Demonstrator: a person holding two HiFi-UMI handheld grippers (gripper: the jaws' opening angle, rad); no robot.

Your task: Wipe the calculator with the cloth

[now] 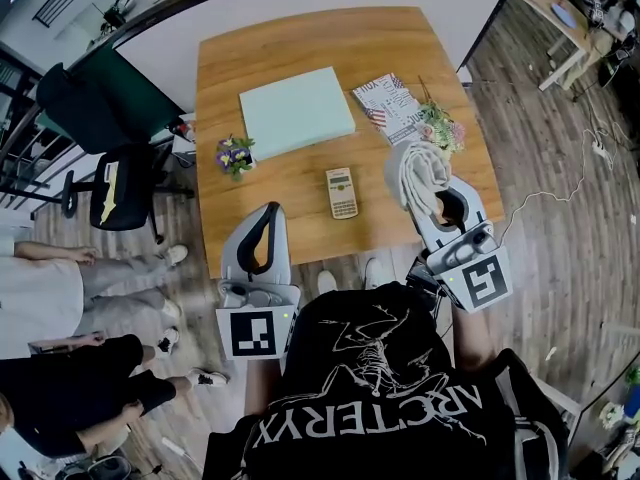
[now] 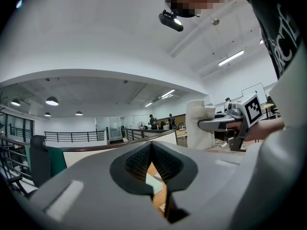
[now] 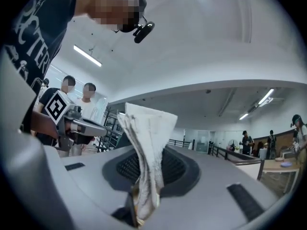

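A small beige calculator (image 1: 341, 192) lies flat on the wooden table (image 1: 300, 38), near its front edge. My right gripper (image 1: 412, 171) hovers just right of the calculator and is shut on a crumpled white cloth (image 1: 420, 180). In the right gripper view the cloth (image 3: 146, 147) stands up from between the jaws. My left gripper (image 1: 268, 211) is held over the table's front edge, left of the calculator. Its jaws are shut with nothing between them, as the left gripper view (image 2: 151, 145) shows. Both grippers point upward, away from the table.
On the table lie a pale green board (image 1: 296, 111), a flag-printed booklet (image 1: 388, 106), a small purple flower bunch (image 1: 235, 155) and a pink flower bunch (image 1: 441, 129). A black office chair (image 1: 120, 193) and seated people (image 1: 60, 288) are to the left.
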